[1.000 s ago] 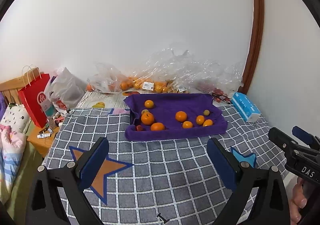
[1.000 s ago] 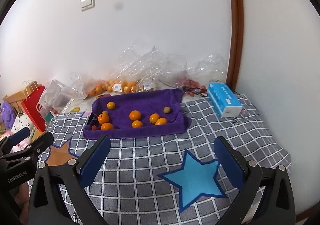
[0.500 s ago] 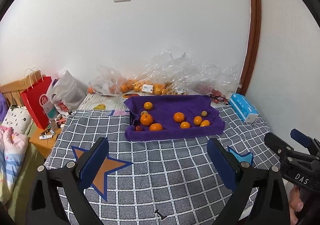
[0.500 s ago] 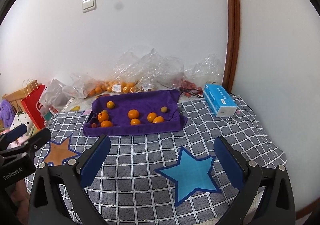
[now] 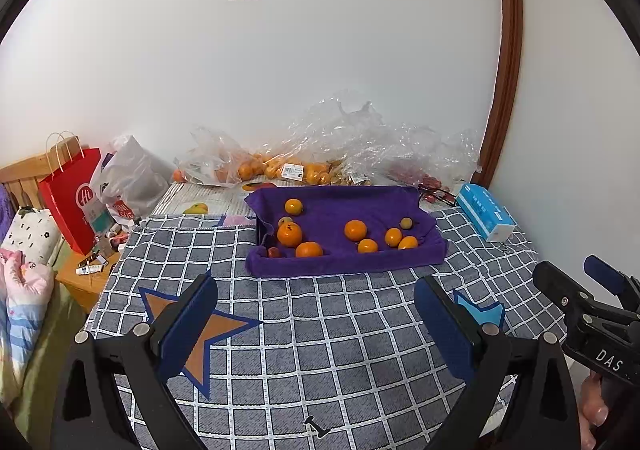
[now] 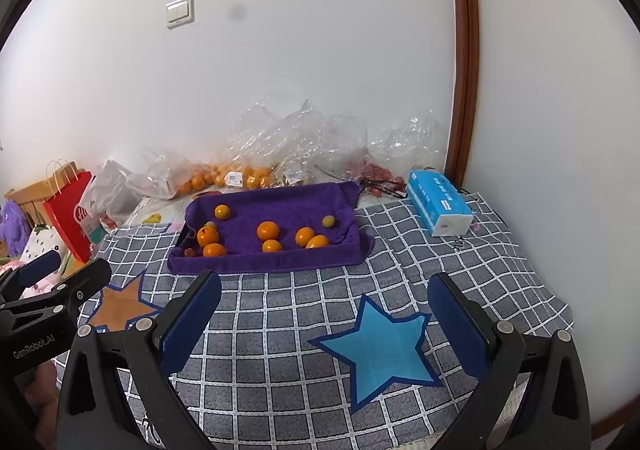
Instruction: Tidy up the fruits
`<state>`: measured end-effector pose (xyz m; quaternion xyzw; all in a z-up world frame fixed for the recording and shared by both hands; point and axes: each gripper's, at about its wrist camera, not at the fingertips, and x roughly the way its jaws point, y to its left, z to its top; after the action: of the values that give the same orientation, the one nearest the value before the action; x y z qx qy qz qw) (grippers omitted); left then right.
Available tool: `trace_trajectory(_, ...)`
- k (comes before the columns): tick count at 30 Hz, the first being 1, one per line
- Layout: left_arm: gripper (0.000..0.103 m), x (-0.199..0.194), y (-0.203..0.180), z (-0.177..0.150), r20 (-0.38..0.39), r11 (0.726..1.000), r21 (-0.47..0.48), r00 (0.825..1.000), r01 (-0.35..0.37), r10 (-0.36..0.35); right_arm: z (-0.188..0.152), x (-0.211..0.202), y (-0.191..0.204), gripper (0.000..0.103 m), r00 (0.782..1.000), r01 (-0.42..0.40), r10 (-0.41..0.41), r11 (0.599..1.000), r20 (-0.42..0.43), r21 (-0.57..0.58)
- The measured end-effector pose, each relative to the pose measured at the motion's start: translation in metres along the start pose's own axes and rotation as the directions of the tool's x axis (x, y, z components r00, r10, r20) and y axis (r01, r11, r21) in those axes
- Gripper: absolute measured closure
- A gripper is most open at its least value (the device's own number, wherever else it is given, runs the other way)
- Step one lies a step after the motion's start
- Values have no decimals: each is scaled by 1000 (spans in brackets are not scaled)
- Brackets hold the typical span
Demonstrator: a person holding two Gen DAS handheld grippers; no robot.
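Oranges on purple towel ahead | left gripper, right gripper wide, empty

Both tools agape, empty

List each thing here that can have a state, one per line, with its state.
left gripper: open, empty
right gripper: open, empty
purple towel: spread, holding loose oranges
tissue pack: lying flat
clear plastic bags: crumpled against wall
red paper bag: upright

We see oranges in towel-lined tray on checked cloth; plastic bags behind tray; tissue box right; paper bag left.
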<state>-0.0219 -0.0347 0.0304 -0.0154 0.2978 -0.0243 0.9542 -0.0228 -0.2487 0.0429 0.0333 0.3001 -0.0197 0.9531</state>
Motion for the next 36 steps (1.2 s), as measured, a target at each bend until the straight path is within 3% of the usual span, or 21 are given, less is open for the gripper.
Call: trace_trajectory(36,4,-4,-1,0,7,1000,-9,1000,3,-3,2,-5,0,1,1000,9,-9,1000,13,4)
